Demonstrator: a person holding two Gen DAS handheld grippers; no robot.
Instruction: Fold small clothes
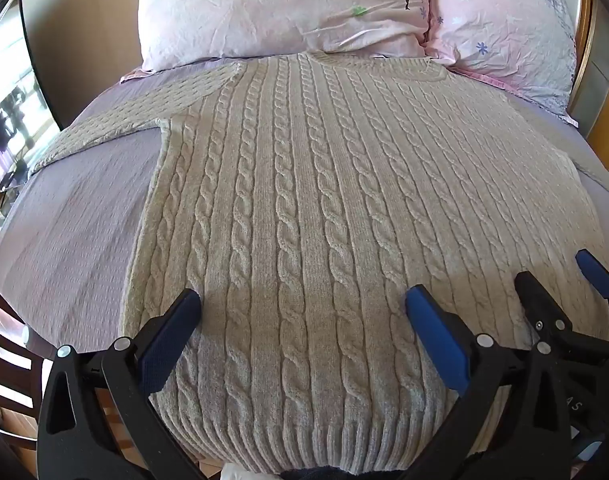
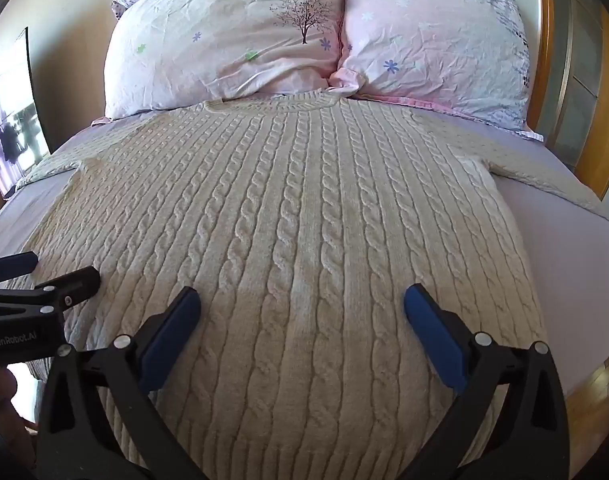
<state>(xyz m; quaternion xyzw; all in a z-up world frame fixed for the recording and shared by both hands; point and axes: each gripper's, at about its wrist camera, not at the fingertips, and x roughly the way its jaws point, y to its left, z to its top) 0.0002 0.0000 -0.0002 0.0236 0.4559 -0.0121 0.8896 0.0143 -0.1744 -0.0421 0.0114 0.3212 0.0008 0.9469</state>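
A cream cable-knit sweater point(image 1: 304, 208) lies flat on the bed, collar toward the pillows, hem toward me, sleeves spread to both sides. My left gripper point(image 1: 302, 308) is open and empty, hovering over the hem's left part. My right gripper point(image 2: 302, 308) is open and empty over the hem's right part. The right gripper also shows at the right edge of the left wrist view point(image 1: 564, 276). The left gripper shows at the left edge of the right wrist view point(image 2: 60, 270). The sweater fills the right wrist view point(image 2: 296, 220) too.
A lilac bedsheet point(image 1: 76, 232) covers the bed. Two pink floral pillows point(image 1: 272, 12) point(image 2: 436, 40) lie at the head. A wooden headboard point(image 2: 552, 60) stands at the right. A TV screen point(image 1: 8, 120) stands at the left wall.
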